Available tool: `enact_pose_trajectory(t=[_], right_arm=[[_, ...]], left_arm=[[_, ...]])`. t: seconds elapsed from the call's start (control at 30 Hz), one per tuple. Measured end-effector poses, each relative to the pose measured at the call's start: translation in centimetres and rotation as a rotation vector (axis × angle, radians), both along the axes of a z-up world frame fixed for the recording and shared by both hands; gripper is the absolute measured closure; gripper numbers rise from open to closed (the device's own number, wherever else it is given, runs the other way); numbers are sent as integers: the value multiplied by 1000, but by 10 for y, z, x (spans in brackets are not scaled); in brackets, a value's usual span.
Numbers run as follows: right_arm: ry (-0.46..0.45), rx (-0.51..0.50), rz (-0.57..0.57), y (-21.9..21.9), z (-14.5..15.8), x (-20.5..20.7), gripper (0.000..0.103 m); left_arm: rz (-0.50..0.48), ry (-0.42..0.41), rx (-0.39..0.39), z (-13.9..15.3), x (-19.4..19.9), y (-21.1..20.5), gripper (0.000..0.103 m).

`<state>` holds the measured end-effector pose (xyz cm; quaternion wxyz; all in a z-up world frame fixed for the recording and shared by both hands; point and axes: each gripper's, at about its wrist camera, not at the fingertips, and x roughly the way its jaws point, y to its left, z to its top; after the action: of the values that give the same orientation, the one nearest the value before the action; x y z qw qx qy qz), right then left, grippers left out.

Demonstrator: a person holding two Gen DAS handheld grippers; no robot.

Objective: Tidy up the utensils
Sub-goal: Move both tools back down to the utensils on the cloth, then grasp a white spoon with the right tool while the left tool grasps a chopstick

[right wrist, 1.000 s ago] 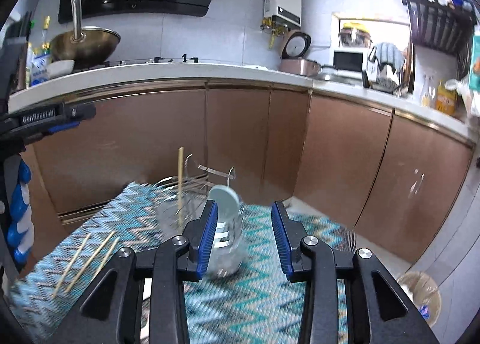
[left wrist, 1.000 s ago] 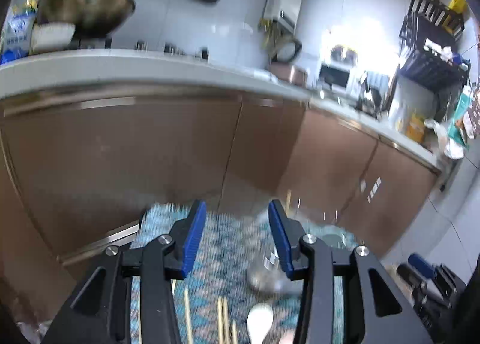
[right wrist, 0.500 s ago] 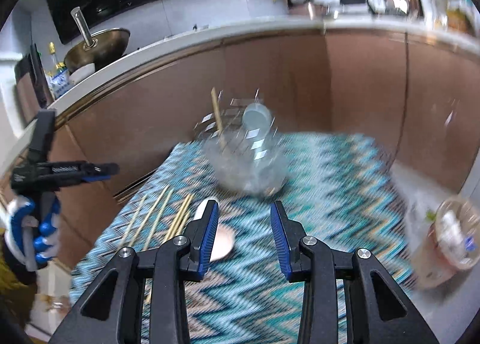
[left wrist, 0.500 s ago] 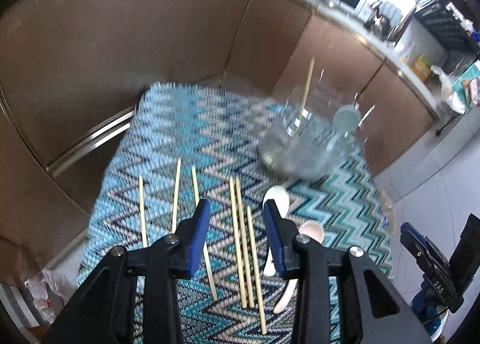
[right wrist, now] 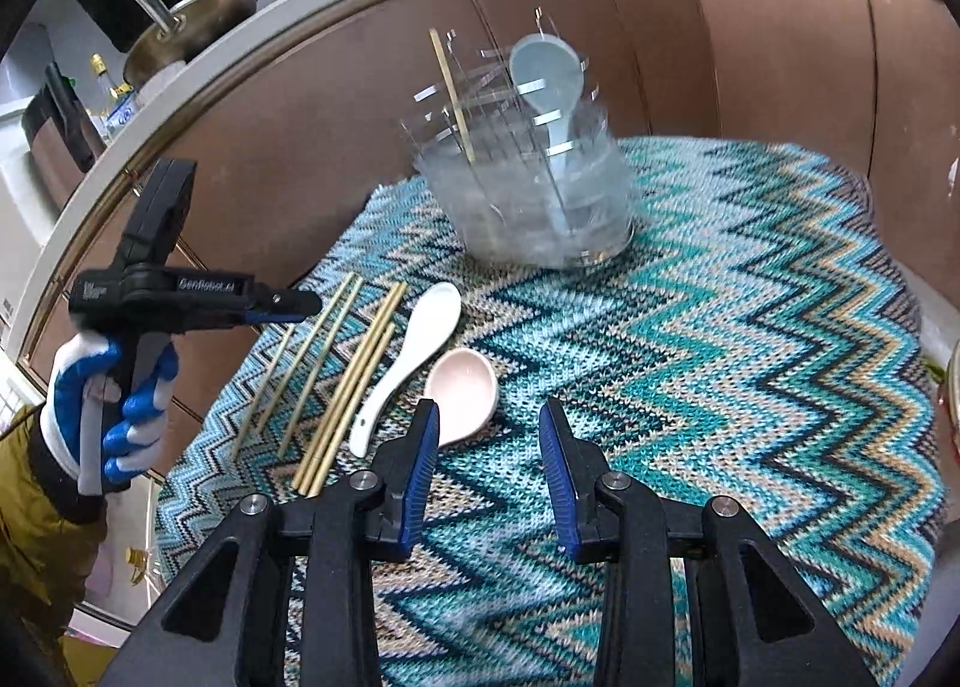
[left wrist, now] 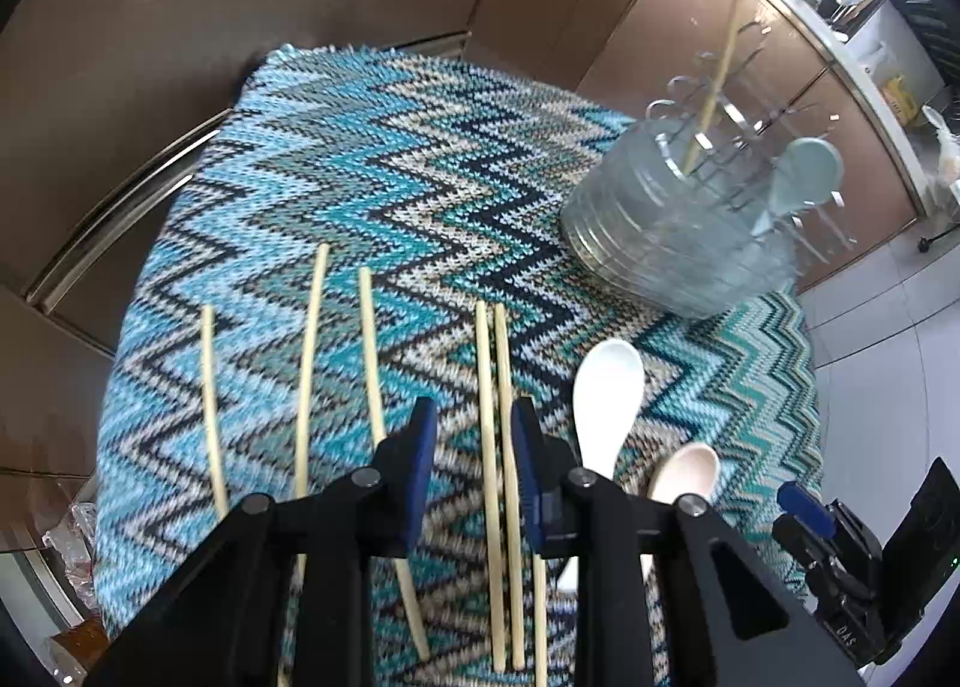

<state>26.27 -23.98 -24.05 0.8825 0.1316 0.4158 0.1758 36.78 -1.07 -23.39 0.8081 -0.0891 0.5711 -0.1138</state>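
Several wooden chopsticks (left wrist: 312, 363) (right wrist: 336, 363) lie side by side on a zigzag knitted mat (left wrist: 360, 177) (right wrist: 750, 327). My left gripper (left wrist: 474, 435) (right wrist: 306, 306) points steeply down over them. Its jaws are closing with a pair of chopsticks (left wrist: 495, 387) between them and a gap at each pad. A white spoon (left wrist: 606, 387) (right wrist: 420, 339) and a pink spoon (left wrist: 690, 471) (right wrist: 462, 393) lie to the right of the chopsticks. My right gripper (right wrist: 489, 435) (left wrist: 804, 513) stands open with nothing in it, just right of the pink spoon. A clear holder (left wrist: 672, 231) (right wrist: 540, 207) holds one chopstick and a pale blue spoon.
Brown cabinet fronts (right wrist: 780, 57) rise close behind the mat's far edge. A wok (right wrist: 186, 27) sits on the counter above. A hand in a blue and white glove (right wrist: 114, 387) holds the left gripper. The mat's right half is bare weave.
Both grippers have dropped and tipped down from facing the cabinets to facing the mat. The left jaws have narrowed around a pair of chopsticks. The right jaws look about the same width.
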Motion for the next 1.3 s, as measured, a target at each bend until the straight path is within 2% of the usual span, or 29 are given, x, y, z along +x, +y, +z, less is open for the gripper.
enact_pose_trajectory(t=[0.4, 0.87, 0.97, 1.03, 1.1, 1.3], right_arm=[[59, 46, 46, -4, -30, 33, 70], [105, 37, 171, 23, -45, 63, 70], [114, 30, 192, 31, -48, 69, 78], [117, 23, 205, 34, -49, 74, 90], [119, 15, 218, 36, -50, 76, 93], [86, -18, 222, 41, -45, 74, 96]], left_arm=[[-35, 63, 78, -34, 36, -18, 87], [-111, 66, 171, -40, 56, -47, 87], [-115, 62, 178, -40, 60, -52, 90], [-111, 59, 172, -40, 61, -52, 93], [-102, 55, 162, -39, 59, -46, 97], [-74, 32, 118, -36, 50, -31, 98]])
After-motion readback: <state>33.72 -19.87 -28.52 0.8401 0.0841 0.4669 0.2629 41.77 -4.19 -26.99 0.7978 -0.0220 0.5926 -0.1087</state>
